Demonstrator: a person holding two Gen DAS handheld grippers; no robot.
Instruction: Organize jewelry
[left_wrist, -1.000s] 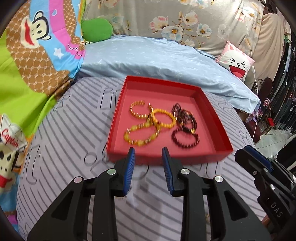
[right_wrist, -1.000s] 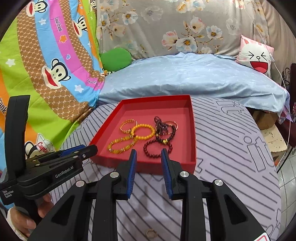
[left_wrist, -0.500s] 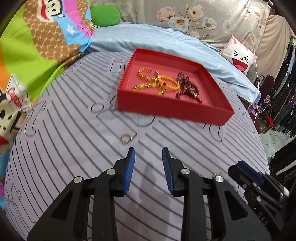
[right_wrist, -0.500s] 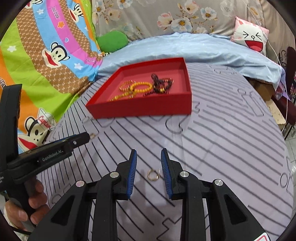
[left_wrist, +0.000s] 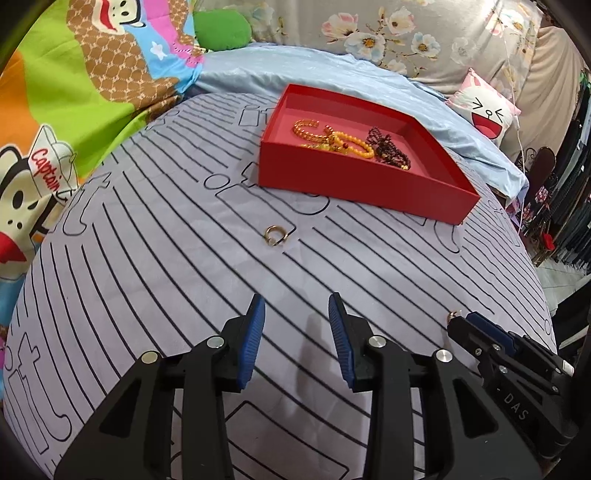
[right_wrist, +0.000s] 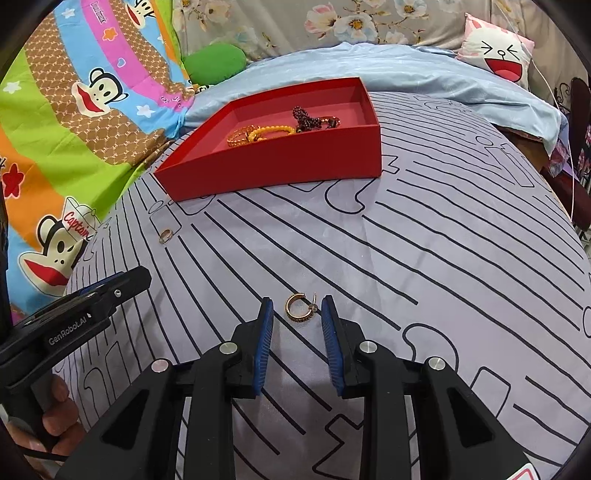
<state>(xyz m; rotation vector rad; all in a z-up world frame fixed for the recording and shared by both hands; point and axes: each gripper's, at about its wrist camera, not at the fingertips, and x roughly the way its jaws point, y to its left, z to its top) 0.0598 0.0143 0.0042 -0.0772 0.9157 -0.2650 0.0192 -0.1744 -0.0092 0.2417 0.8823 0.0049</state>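
Gold earring (right_wrist: 300, 308) is now being bracketed by the lowered right tool (right_wrist: 297, 308), jaws apart, untouched. Left tool (left_wrist: 296, 310) is being opened, empty, short of the second earring (left_wrist: 275, 235); pickup for the red tray (right_wrist: 280, 166) is judged next.

The red tray (left_wrist: 354, 184) holds yellow (left_wrist: 351, 142) and dark red (left_wrist: 388, 149) bead bracelets, the bedsheet (left_wrist: 184, 277) is pale lilac with black lines, and 2 gold earrings (right_wrist: 300, 308) (left_wrist: 275, 235) lie on it.
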